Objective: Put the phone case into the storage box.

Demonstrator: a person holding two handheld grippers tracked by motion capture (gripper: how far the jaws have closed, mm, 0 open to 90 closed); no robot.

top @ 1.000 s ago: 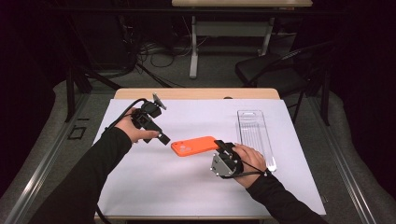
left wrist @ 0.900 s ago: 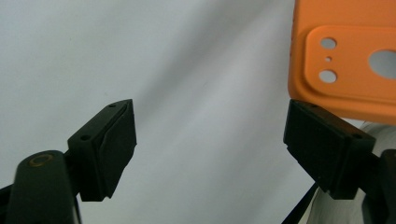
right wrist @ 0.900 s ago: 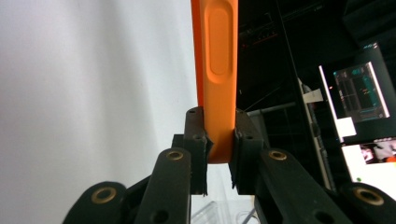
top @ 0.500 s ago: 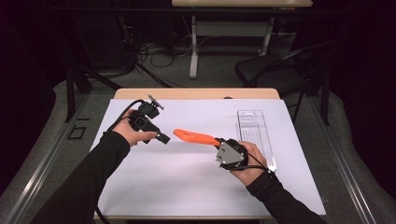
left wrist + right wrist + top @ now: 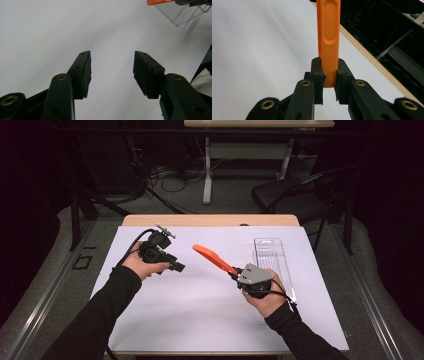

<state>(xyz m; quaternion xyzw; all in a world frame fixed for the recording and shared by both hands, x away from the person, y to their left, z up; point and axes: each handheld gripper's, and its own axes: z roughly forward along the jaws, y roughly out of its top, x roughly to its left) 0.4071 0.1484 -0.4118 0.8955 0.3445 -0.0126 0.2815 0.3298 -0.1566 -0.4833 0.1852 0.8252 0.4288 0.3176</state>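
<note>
Left tool (image 5: 176,266): hovering low over the white surface (image 5: 165,315), jaws half apart and just been closing, with nothing between the pads (image 5: 82,72) — released, gripping air.

Gap: bare sheet between the two hands; the tools are well apart.

Orange piece (image 5: 214,258): up off the surface, held edge-on and slanting up and away to the left toward the left tool. A long flat plastic thing with an oval recess, seen from the right gripper view (image 5: 329,37).

Right tool (image 5: 235,272): clenched on the near end of the orange piece, pads pinching the thin faces at the very tip.

Tray (image 5: 272,262): clear plastic, lying flat just beside the right hand on its far side, nothing visible in it.

Risk one: the grip sits at one end only, so the long free end can lever; a quick swing could twist the orange piece in the pads or slip it out.

Risk two: if a handover is coming, the left jaws look to be narrowing early; too narrow, and they could knock the free end rather than take it.

Risk three: the right hand is near the tray; a careless turn could nudge it across the sheet.
</note>
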